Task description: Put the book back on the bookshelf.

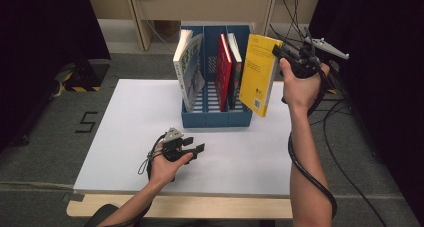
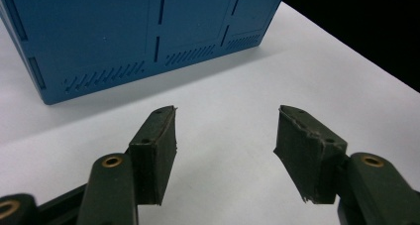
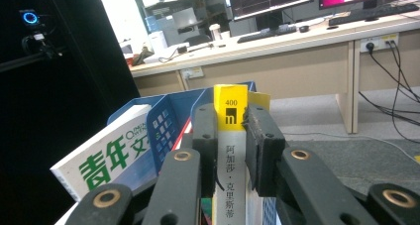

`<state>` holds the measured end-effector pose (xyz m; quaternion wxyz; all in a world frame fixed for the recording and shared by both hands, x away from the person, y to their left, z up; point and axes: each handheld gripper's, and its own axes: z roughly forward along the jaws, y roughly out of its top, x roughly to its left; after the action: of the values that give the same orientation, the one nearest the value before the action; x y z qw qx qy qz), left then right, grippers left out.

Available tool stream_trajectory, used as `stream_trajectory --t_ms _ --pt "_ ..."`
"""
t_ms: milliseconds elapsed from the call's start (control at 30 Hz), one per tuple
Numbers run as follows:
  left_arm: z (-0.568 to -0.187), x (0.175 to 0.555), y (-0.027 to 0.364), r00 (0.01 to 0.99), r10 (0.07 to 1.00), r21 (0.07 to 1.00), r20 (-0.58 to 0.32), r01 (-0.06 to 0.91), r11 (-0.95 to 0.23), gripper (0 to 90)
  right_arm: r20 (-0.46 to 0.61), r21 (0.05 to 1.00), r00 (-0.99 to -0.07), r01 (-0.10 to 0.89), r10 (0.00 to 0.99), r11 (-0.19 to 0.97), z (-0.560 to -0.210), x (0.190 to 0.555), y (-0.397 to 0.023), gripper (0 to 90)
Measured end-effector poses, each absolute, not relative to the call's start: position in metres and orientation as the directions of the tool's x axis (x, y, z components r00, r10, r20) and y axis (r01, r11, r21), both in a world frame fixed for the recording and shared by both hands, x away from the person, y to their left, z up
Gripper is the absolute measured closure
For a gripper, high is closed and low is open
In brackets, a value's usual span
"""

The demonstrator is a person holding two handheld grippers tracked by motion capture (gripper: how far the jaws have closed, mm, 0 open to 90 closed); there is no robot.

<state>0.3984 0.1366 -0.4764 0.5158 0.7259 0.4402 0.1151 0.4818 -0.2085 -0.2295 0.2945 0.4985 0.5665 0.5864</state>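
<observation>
A blue file holder (image 1: pixel 216 118) with three slots stands at the middle back of the white table (image 1: pixel 125 132). A white-covered book (image 1: pixel 188 67) leans in its left slot; a red book (image 1: pixel 223 72) and a dark one stand in the middle slot. My right gripper (image 1: pixel 278 52) is shut on the top of a yellow book (image 1: pixel 259 74), held in the air beside the holder's right side. In the right gripper view the jaws clamp the yellow book's spine (image 3: pixel 230 116). My left gripper (image 1: pixel 196 148) rests low on the table in front of the blue holder (image 2: pixel 124 36), open and empty.
Black cables trail from the right gripper across the floor at the right. A wooden table edge (image 1: pixel 200 207) runs along the front. Desks with monitors and keyboards stand beyond, seen in the right gripper view.
</observation>
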Motion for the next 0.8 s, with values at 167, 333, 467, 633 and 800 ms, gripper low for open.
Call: stream_trajectory --t_ms 167,333,467,633,800 --pt "-0.477 0.399 0.136 0.586 0.758 0.849 -0.287 0.521 -0.082 40.2 0.232 0.963 -0.318 0.209 0.919 -0.17 -0.23 0.489 -0.201 77.4" --pt "-0.477 0.399 0.137 0.586 0.758 0.849 -0.287 0.522 -0.083 40.2 0.22 0.968 -0.308 0.187 0.926 -0.168 -0.229 0.496 -0.194 77.4" --pt "-0.477 0.399 0.137 0.586 0.757 0.849 -0.287 0.521 -0.082 40.1 0.195 0.975 -0.296 0.162 0.935 -0.153 -0.227 0.5 -0.189 77.4" --pt "-0.477 0.399 0.137 0.585 0.758 0.849 -0.288 0.523 -0.081 40.1 0.171 0.981 -0.282 0.135 0.944 -0.138 -0.227 0.507 -0.185 77.4" --pt "-0.477 0.399 0.138 0.585 0.758 0.849 -0.287 0.522 -0.082 40.2 0.161 0.984 -0.276 0.124 0.948 -0.131 -0.229 0.515 -0.179 77.4"
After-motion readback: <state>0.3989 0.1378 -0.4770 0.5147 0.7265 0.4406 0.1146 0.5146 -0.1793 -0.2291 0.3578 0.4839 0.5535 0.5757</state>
